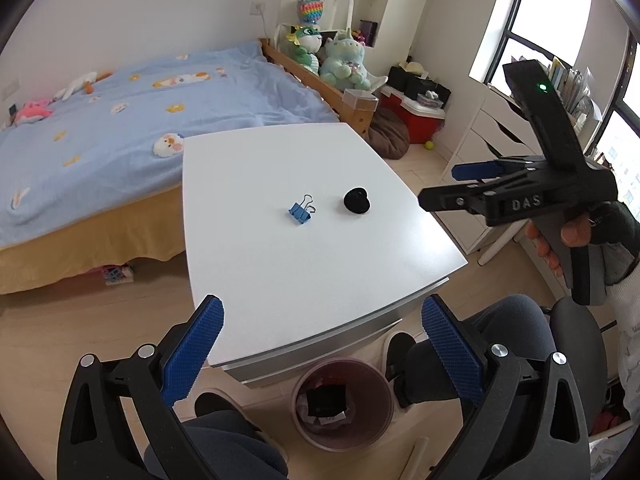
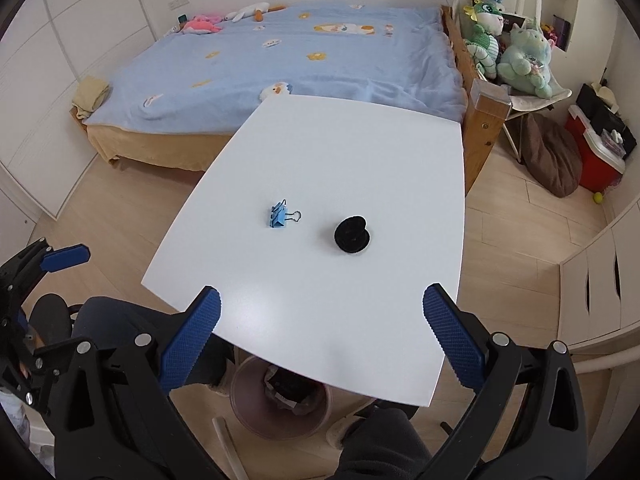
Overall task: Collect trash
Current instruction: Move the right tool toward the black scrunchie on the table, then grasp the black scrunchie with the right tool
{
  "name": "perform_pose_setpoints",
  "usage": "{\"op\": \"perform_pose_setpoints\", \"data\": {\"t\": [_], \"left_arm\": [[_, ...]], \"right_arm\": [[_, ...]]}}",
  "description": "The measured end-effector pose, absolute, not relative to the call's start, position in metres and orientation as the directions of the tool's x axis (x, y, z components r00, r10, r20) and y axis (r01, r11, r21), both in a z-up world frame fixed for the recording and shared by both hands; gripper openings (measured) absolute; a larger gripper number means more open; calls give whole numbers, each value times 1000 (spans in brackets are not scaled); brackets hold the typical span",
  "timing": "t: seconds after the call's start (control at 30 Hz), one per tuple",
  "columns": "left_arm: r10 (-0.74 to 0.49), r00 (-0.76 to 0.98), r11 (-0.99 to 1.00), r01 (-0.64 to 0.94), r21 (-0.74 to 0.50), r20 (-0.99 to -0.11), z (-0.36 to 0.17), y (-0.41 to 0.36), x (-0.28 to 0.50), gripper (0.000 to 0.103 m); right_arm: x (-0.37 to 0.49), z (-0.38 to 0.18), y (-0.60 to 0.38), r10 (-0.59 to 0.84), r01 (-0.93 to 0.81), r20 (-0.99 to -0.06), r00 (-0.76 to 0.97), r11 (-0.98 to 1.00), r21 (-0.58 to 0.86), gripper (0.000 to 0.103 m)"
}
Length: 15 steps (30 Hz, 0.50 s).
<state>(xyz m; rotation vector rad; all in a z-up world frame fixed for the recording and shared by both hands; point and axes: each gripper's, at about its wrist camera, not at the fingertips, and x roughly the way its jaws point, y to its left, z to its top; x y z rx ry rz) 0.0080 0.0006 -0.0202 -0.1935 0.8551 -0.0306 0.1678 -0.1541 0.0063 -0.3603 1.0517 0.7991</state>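
Observation:
A blue binder clip (image 1: 301, 212) (image 2: 279, 216) and a round black object (image 1: 357, 201) (image 2: 352, 234) lie side by side on the white table (image 1: 304, 272) (image 2: 344, 160). My left gripper (image 1: 322, 322) is open and empty, held above the table's near edge. My right gripper (image 2: 322, 312) is open and empty, also above the near edge; it shows at the right of the left wrist view (image 1: 440, 188). A pinkish trash bin (image 1: 342, 404) (image 2: 280, 404) with dark trash inside stands on the floor under the near edge.
A bed with a blue blanket (image 1: 140, 120) (image 2: 300, 60) lies beyond the table. Plush toys (image 1: 344, 60), a red box (image 1: 416, 120) and a brown cushion (image 2: 552, 156) sit at the right. White drawers (image 2: 600, 272) stand right. The person's legs (image 1: 500, 340) are near the bin.

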Motion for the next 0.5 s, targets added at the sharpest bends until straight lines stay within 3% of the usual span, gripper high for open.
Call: {"op": "perform_pose_setpoints", "data": {"t": [0.5], "left_arm": [[-103, 654, 978, -69, -195, -749, -26, 4, 9, 95]], "right_arm": [[240, -57, -95, 210, -684, -970, 120, 726, 73, 99]]}}
